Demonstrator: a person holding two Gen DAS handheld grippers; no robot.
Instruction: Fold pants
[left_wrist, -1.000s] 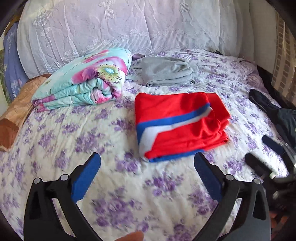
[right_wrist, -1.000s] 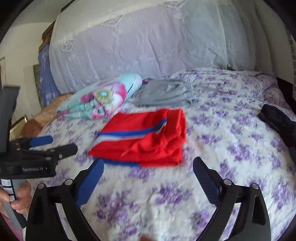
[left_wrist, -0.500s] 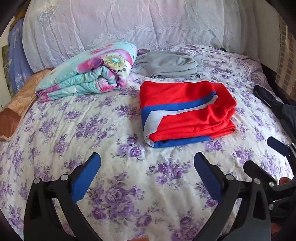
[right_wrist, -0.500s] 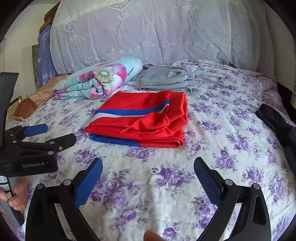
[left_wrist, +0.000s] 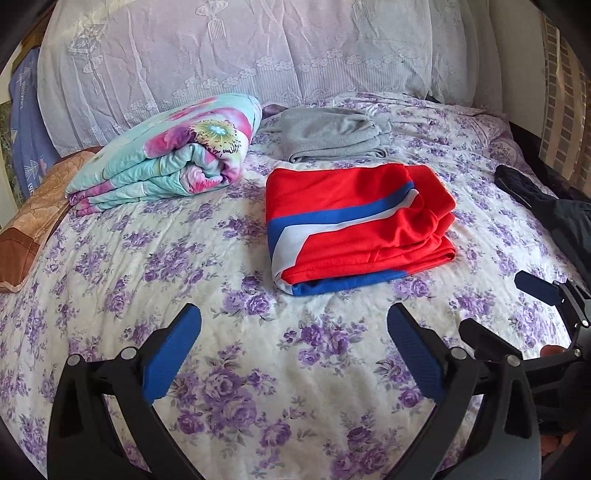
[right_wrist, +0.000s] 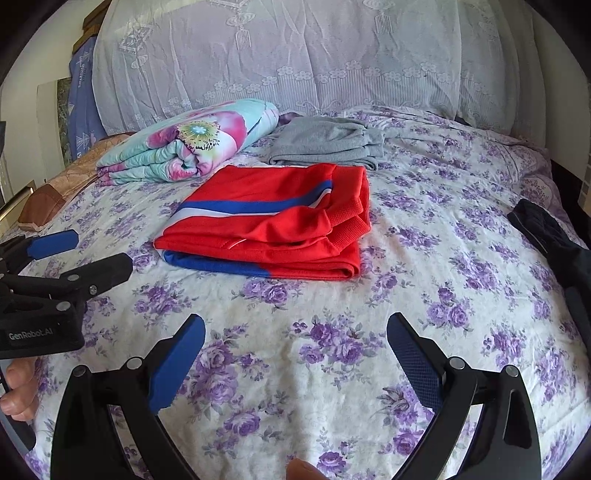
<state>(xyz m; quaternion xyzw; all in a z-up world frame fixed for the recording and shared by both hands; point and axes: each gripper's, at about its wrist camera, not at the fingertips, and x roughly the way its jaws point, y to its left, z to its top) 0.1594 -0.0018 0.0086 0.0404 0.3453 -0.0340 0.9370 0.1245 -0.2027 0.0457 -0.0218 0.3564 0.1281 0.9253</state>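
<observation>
Pants, red with blue-white stripe, lie folded on the bed; left tool and right tool both gape wide, empty.

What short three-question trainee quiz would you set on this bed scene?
1. True or false: the left claw grips the red pants.
2. What lies just behind the pants? A) grey garment B) towel rack C) shoes
3. Fill in: the right claw is ____ and holds nothing.

Key: 1 false, both claws hover open over the sheet, short of the folded pants. 2 A, the grey garment. 3 open.
</observation>
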